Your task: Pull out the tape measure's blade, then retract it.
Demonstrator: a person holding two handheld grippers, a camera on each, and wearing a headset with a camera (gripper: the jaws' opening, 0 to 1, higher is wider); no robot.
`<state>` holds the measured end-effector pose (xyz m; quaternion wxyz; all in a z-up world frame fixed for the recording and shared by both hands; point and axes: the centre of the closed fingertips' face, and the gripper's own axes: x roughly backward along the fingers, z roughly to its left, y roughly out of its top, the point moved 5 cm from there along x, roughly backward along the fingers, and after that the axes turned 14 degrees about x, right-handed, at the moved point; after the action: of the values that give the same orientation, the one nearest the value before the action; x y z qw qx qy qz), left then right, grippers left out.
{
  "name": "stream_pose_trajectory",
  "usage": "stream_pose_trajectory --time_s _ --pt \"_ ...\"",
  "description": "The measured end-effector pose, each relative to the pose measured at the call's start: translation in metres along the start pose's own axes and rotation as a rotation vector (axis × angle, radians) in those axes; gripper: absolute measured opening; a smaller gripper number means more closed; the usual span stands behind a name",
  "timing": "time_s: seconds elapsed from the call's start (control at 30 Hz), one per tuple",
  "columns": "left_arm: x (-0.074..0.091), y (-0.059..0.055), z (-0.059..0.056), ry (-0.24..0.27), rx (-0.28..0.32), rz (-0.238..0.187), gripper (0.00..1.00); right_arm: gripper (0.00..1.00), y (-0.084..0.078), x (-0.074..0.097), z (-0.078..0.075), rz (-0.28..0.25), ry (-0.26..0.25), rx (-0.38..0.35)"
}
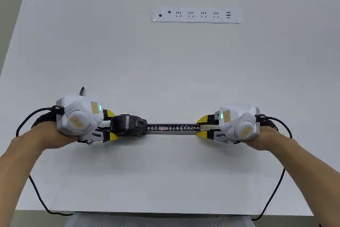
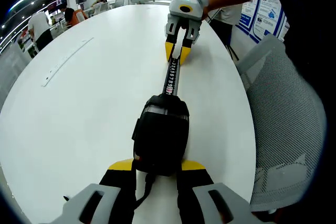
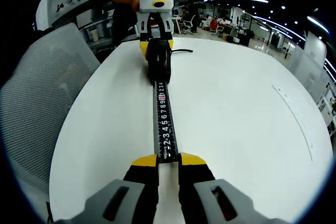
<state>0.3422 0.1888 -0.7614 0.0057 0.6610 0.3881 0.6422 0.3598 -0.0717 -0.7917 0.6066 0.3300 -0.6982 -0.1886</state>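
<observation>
At lower centre, our left gripper (image 1: 110, 126) is clamping the black tape measure (image 1: 129, 125) on a white table (image 1: 159, 62) while our right gripper (image 1: 203, 127) is pinching its extended blade (image 1: 172, 128), numerals 2 to 9 showing; a power strip (image 1: 196, 15) is lying upper centre, a mesh chair (image 2: 283, 108) standing alongside.

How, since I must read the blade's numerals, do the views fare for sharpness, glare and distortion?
Head view: even light, faint shadows, blade numerals too small. Left gripper view: fisheye curves the table edge; case sharp, digits tiny. Right gripper view: numerals crisp near the jaws, no glare.
</observation>
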Motion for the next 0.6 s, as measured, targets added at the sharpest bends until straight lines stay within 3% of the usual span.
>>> stream_pose_trajectory --time_s 0.6 --pt "0.000 0.001 0.000 -0.001 -0.001 0.009 0.27 0.11 -0.016 0.016 0.001 0.028 -0.007 -0.006"
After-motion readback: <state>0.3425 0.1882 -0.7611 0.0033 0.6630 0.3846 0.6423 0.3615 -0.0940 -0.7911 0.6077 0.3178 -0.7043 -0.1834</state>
